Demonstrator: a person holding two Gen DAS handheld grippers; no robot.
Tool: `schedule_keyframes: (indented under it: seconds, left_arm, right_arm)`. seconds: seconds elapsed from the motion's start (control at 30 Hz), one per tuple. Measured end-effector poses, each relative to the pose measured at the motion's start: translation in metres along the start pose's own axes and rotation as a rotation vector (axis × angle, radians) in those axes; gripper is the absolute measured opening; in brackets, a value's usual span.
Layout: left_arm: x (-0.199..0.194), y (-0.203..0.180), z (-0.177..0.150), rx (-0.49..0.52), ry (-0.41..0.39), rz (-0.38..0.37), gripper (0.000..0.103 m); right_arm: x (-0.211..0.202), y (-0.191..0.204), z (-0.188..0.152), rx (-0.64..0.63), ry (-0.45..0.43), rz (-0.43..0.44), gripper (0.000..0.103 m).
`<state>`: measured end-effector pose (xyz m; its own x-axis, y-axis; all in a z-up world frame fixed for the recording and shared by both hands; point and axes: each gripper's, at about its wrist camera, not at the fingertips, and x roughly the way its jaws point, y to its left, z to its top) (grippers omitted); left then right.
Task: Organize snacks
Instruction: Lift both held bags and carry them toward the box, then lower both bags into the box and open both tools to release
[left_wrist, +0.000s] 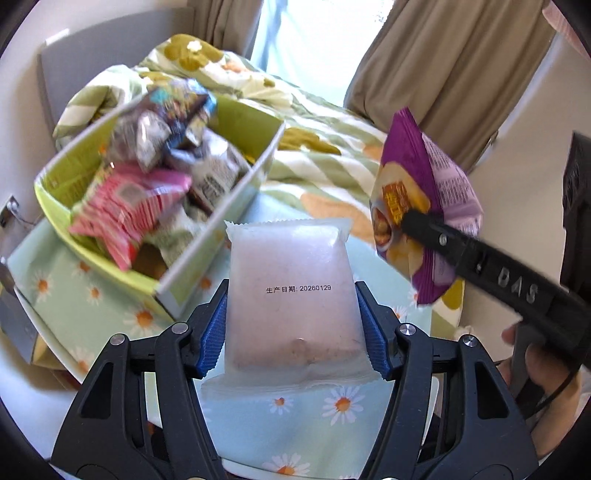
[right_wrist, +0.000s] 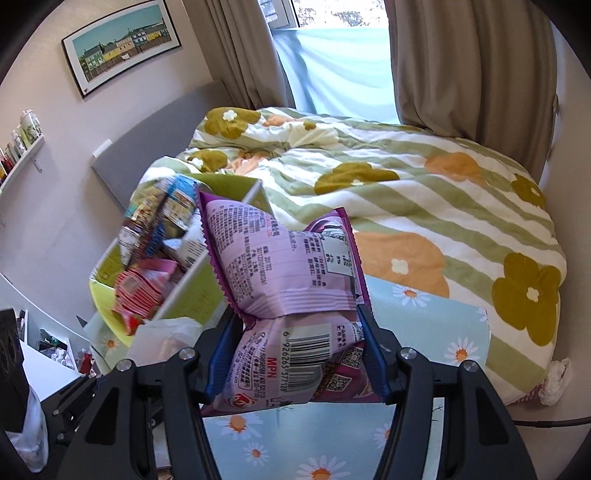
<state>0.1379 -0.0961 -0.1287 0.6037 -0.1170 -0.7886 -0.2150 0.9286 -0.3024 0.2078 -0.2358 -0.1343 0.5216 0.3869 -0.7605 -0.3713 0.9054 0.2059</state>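
Observation:
My left gripper (left_wrist: 291, 314) is shut on a white translucent snack packet (left_wrist: 290, 295) with a printed date, held above the daisy-print cloth. My right gripper (right_wrist: 295, 332) is shut on a purple chip bag (right_wrist: 284, 269), squeezed at its middle; in the left wrist view the bag (left_wrist: 421, 199) hangs at the right, pinched by the right gripper's black finger (left_wrist: 443, 236). A green cardboard box (left_wrist: 74, 206) at the left holds several snack packets, a pink one (left_wrist: 125, 206) on top. The box also shows in the right wrist view (right_wrist: 107, 295), left of the bag.
The daisy-print cloth (left_wrist: 332, 402) covers the surface under both grippers. A bed with a striped floral duvet (right_wrist: 424, 206) lies behind. Curtains (right_wrist: 461, 66) and a window stand at the back. A white desk with clutter (right_wrist: 51, 350) sits at the left.

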Motion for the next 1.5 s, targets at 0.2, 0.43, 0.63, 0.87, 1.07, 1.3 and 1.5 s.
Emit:
schedule_keyframes:
  seconds: [0.2,0.43,0.63,0.87,1.07,1.3,1.5]
  left_arm:
    - [-0.007,0.022,0.010,0.079,0.035,-0.039,0.059]
    - [-0.042,0.040,0.045,0.092,-0.048,-0.084,0.059]
    - [-0.066,0.078,0.083,0.107,-0.103,-0.038,0.059]
    - [-0.067,0.145,0.128,0.143,-0.115,0.028,0.059]
    - [-0.030,0.190,0.149,0.270,-0.072,0.037,0.076]
    - [0.017,0.216,0.139,0.428,0.020,0.077,0.103]
    - [0.015,0.234,0.131,0.413,0.057,0.040,0.103]
  right_arm:
    - [-0.018,0.016,0.003,0.044,-0.060,0.001,0.057]
    - [-0.030,0.026,0.005,0.100,-0.070,-0.028,0.057]
    - [-0.030,0.059,0.020,0.090,-0.089,-0.015,0.057]
    - [-0.005,0.117,0.046,0.072,-0.095,0.032,0.057]
    - [0.025,0.156,0.057,0.097,-0.083,0.040,0.057]
    - [0.047,0.180,0.048,0.142,-0.044,-0.007,0.057]
    - [0.046,0.189,0.048,0.139,-0.021,-0.054,0.057]
